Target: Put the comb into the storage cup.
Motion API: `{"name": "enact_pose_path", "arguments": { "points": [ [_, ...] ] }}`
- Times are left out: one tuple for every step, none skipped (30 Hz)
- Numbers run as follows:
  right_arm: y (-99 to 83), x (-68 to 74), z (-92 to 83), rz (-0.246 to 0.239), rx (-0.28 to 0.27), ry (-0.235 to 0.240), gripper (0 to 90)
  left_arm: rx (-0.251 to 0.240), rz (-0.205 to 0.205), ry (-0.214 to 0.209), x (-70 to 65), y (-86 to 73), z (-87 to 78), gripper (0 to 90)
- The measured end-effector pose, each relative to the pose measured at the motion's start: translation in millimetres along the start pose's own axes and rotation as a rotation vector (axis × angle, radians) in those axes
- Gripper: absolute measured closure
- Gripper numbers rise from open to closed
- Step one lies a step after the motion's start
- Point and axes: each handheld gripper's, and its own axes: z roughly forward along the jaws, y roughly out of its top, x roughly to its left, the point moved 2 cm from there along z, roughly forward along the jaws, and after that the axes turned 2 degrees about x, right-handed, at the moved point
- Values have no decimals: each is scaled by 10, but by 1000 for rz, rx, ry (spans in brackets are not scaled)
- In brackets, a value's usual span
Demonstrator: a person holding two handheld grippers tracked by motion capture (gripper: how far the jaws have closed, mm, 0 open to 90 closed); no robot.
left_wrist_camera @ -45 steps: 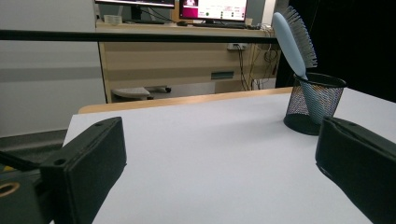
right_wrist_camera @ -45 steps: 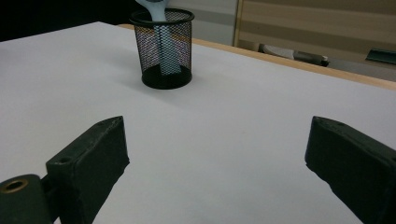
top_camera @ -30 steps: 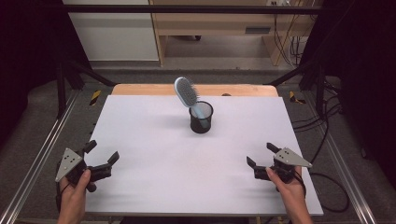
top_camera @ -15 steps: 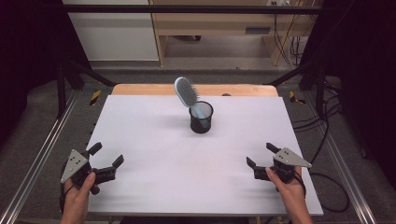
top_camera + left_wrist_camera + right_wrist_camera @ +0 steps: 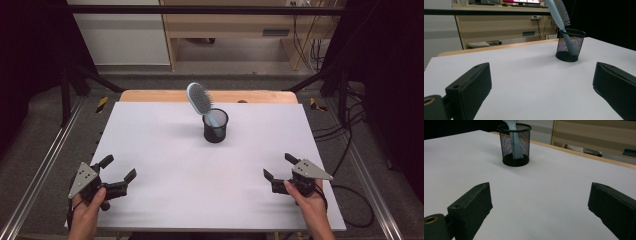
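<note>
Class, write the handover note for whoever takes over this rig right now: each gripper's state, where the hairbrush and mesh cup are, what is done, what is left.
Left gripper: open, holding nothing, low over the near left corner of the white table.
Right gripper: open, holding nothing, near the right front edge.
Hairbrush: handle down in the black mesh cup, head leaning out to the left and away.
The cup stands upright past the table's middle, apart from both grippers.
Done: brush is in the cup.
Left: nothing is in hand; if the brush must come out, a gripper has to reach forward.
</note>
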Motion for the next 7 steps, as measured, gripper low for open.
{"name": "enact_pose_path", "arguments": {
  "points": [
    [0,1,-1,0,0,1,53,-1,-3,4,5,-2,-3,20],
    [-1,1,-3,-1,-1,2,53,-1,-2,8,14,-4,-6,20],
    [-1,3,-4,-1,-1,2,53,-2,-3,15,23,-4,-10,20],
    [-2,4,-5,-2,-1,3,53,-4,-6,19,34,-3,-16,21],
    [-3,5,-8,-1,-1,4,53,-9,-10,25,45,-1,-22,21],
    [-4,5,-9,0,-1,5,53,-11,-9,31,57,1,-27,21],
    [-4,5,-10,0,-1,4,53,-13,-10,37,70,3,-32,21]
  ]
}}
